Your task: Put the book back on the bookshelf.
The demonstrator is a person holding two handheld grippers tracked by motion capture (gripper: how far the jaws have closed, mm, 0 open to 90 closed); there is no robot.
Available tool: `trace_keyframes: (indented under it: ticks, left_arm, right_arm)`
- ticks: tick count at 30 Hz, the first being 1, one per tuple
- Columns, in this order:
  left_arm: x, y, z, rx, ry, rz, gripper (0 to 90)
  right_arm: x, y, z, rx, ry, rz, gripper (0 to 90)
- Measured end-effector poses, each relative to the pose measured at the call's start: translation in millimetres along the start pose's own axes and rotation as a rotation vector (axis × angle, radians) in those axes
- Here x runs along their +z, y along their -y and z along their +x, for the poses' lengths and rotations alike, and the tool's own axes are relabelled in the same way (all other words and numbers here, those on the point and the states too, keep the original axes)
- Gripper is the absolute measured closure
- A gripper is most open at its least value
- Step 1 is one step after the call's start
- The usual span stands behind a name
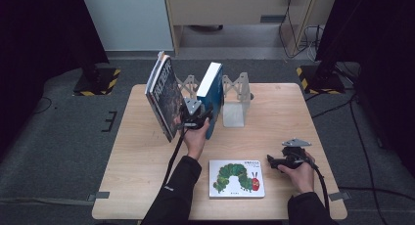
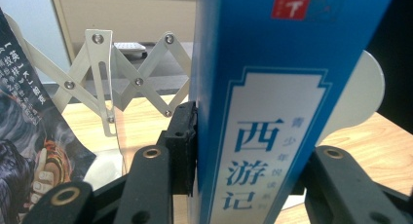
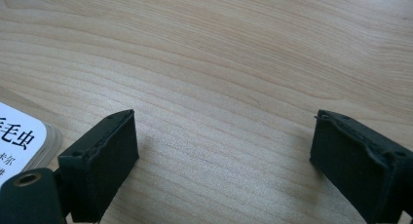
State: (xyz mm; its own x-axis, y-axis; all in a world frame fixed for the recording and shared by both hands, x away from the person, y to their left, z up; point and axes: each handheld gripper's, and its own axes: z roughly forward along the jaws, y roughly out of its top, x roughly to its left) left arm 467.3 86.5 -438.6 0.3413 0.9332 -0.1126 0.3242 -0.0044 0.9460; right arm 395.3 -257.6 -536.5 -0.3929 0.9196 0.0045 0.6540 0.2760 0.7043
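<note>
Centre of high view: left gripper [image 1: 195,118] pinching thick blue hardback book [image 1: 211,95] by spine, book upright beside white expanding metal bookend rack [image 1: 236,101], leaning dark-covered book [image 1: 164,95] at its left. To do step well (my judgement) — keep spine square between jaws, ease book flush against rack, release once it stands alone. Lower right: right gripper [image 1: 285,162] idle on light wooden table [image 1: 147,151], jaws spread, empty; caterpillar picture book [image 1: 237,178] flat nearby. Left gripper view adds pad contact on blue spine [image 2: 258,136] — high view hides that.
</note>
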Motion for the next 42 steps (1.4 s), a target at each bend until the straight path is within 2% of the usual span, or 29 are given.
trace_keyframes:
  ticks: [7,11,19,22,27,33,42]
  left_arm:
    - [7.3,-4.6,2.8,0.003,0.001,0.008,57.8]
    - [8.3,-3.5,4.1,0.01,0.024,-0.001,56.7]
    - [-9.8,13.5,7.9,0.025,0.071,-0.022,54.8]
    - [-12.3,18.2,9.7,0.006,0.09,-0.026,55.5]
    - [-10.8,11.3,7.0,0.032,0.071,0.02,57.2]
    - [-1.1,6.6,3.6,0.015,0.056,0.032,56.9]
    - [7.1,3.9,1.1,0.014,0.07,0.032,54.8]
  right_arm:
    - [0.2,0.0,0.1,0.0,0.001,-0.002,10.2]
    - [0.2,0.0,0.1,0.0,0.001,-0.001,10.2]
    - [0.0,0.2,0.2,0.001,0.0,-0.001,10.3]
    - [0.1,0.2,0.2,0.001,0.001,-0.002,10.2]
    - [0.1,0.1,0.2,0.0,0.001,-0.002,10.2]
    - [0.1,0.1,0.1,-0.001,-0.001,-0.002,10.2]
    - [0.2,0.1,0.1,-0.002,-0.001,-0.002,10.2]
